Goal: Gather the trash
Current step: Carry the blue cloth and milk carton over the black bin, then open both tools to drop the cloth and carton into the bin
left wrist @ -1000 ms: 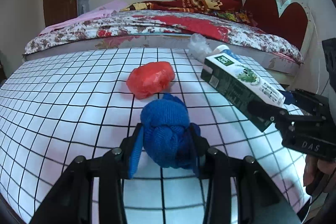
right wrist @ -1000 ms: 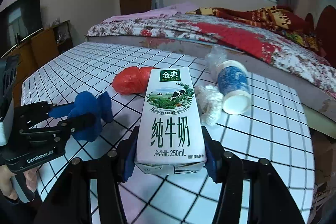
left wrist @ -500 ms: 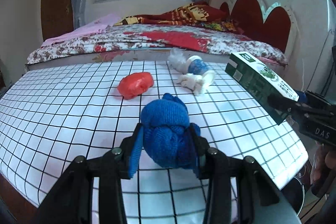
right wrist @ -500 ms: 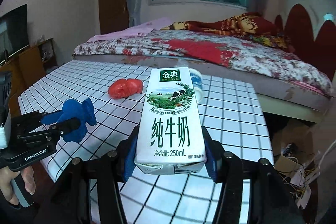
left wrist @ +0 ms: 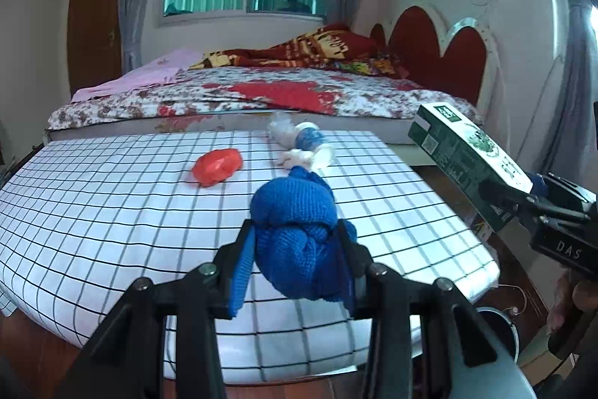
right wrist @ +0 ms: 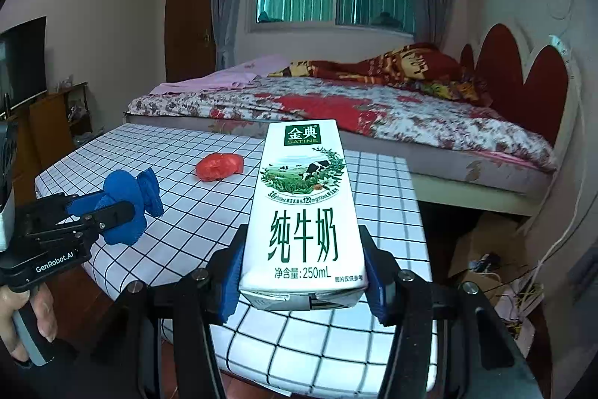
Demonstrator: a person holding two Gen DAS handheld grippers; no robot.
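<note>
with our left gripper (left wrist: 295,249) clamping a blue knitted bundle (left wrist: 299,234) and right gripper (right wrist: 302,272) a milk carton (right wrist: 304,219) — red bag (left wrist: 217,167), blue cup (left wrist: 310,141) remain.

My left gripper (left wrist: 295,249) pinches a deep blue knit bundle (left wrist: 299,234), my right gripper (right wrist: 302,268) a white-and-green milk carton (right wrist: 304,212), over the white, black-gridded table (left wrist: 112,197) with an orange-red bag (left wrist: 218,167).

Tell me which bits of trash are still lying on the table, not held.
The red bag, the blue cup on its side and the white wad beside it. The blue cloth and the milk carton are clamped in grippers.
</note>
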